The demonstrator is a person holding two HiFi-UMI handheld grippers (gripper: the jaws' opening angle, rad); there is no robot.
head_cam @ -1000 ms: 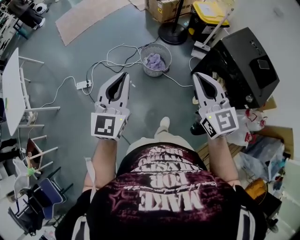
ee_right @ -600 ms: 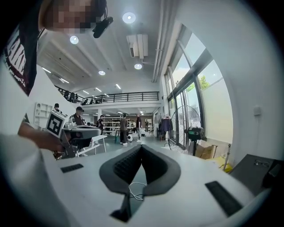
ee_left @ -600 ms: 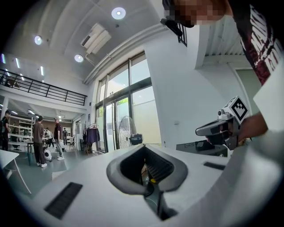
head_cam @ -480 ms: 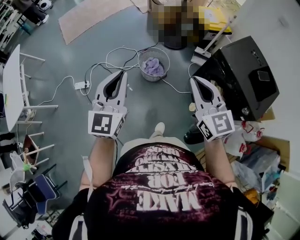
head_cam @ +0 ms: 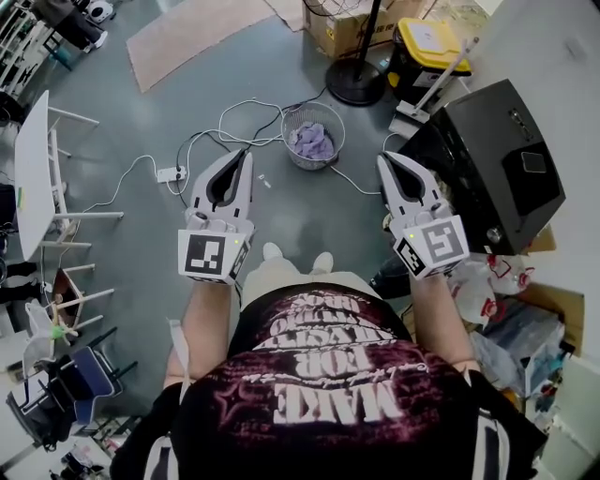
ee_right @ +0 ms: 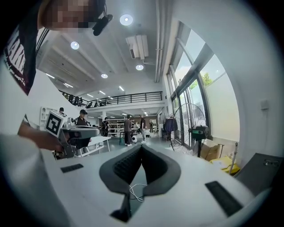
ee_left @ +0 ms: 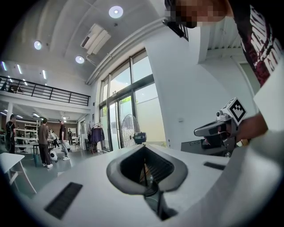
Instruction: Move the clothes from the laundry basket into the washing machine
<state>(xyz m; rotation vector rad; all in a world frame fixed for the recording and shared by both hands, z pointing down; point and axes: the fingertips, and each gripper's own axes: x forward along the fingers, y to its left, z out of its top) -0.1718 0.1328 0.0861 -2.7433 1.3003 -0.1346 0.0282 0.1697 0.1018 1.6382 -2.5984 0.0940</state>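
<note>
L gripper (head_cam: 246,156) & R gripper (head_cam: 382,159) were both pressed together, empty, near laundry basket (head_cam: 285,127), whose clothes (head_cam: 313,142) looked soft, light: pinch top fold.

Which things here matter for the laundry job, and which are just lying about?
For the job: basket, clothes, washer, left gripper, right gripper.
Lying about: fan stand, yellow bin, power strip, table, mat.

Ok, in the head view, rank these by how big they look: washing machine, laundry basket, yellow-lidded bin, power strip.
Largest: washing machine.
Next: laundry basket and yellow-lidded bin, too alike to rank; the bin lies farther away.
Smallest: power strip.
</note>
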